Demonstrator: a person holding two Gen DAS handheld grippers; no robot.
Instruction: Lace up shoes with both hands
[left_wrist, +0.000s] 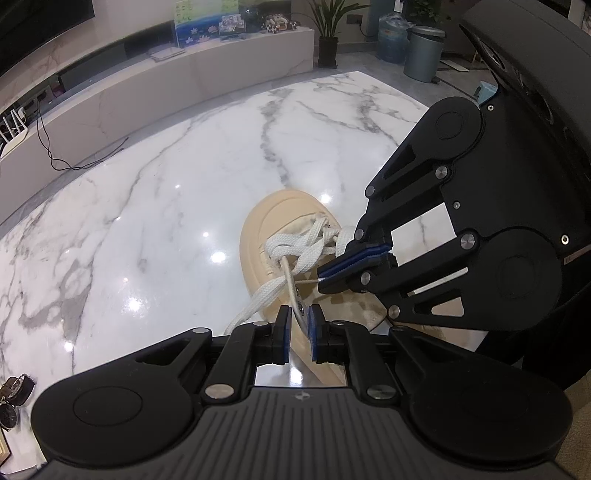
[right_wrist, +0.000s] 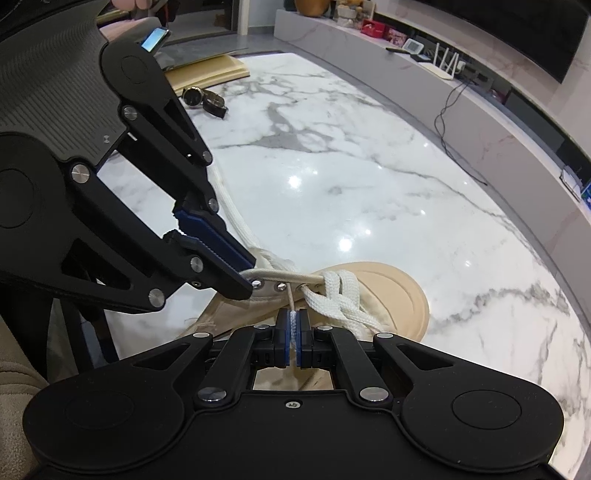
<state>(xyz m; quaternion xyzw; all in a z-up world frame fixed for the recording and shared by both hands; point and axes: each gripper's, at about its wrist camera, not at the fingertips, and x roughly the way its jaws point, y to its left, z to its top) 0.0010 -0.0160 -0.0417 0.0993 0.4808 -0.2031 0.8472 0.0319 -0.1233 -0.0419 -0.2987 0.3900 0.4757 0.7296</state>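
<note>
Jaws of both grippers clamp: right gripper (right_wrist: 294, 334) on lace (right_wrist: 345, 295) (white), left gripper (left_wrist: 299, 325) on eyelet flap (left_wrist: 301, 315).

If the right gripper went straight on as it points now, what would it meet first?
Probably the cream canvas shoe: the right gripper, shut on the white lace, points toward its eyelet row; depth is unclear.
</note>
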